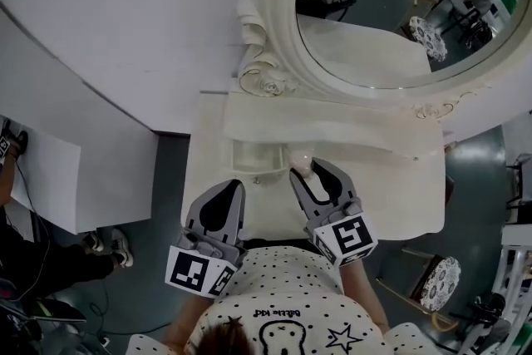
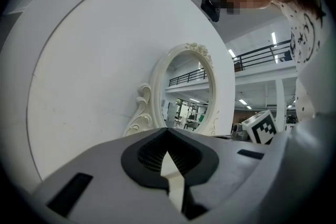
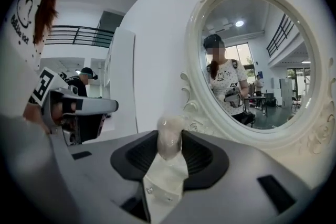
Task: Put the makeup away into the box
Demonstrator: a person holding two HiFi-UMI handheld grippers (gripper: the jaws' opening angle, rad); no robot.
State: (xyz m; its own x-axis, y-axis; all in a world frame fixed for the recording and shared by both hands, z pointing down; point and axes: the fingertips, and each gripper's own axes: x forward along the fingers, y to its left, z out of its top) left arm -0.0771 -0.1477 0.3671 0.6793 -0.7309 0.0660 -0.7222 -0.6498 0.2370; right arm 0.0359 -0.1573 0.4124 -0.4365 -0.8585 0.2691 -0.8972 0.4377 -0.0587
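Observation:
My right gripper [image 1: 309, 176] is shut on a small pale, rounded makeup item [image 1: 301, 160] and holds it over the white dressing table [image 1: 399, 195]. In the right gripper view the item [image 3: 169, 145] stands upright between the ribbed pads of that gripper [image 3: 169, 136]. Below it is a white box-like compartment [image 3: 160, 189] with small studs, which shows in the head view as a recess [image 1: 253, 166] in the table top. My left gripper [image 1: 223, 208] hovers left of the right one, jaws together and nothing in them; in its own view the tips [image 2: 167, 134] meet.
A large oval mirror [image 1: 391, 12] in an ornate white frame stands at the back of the table against a white wall [image 2: 105, 60]. The table's front edge lies just under my grippers. A dark floor with stools [image 1: 439, 283] lies to the right.

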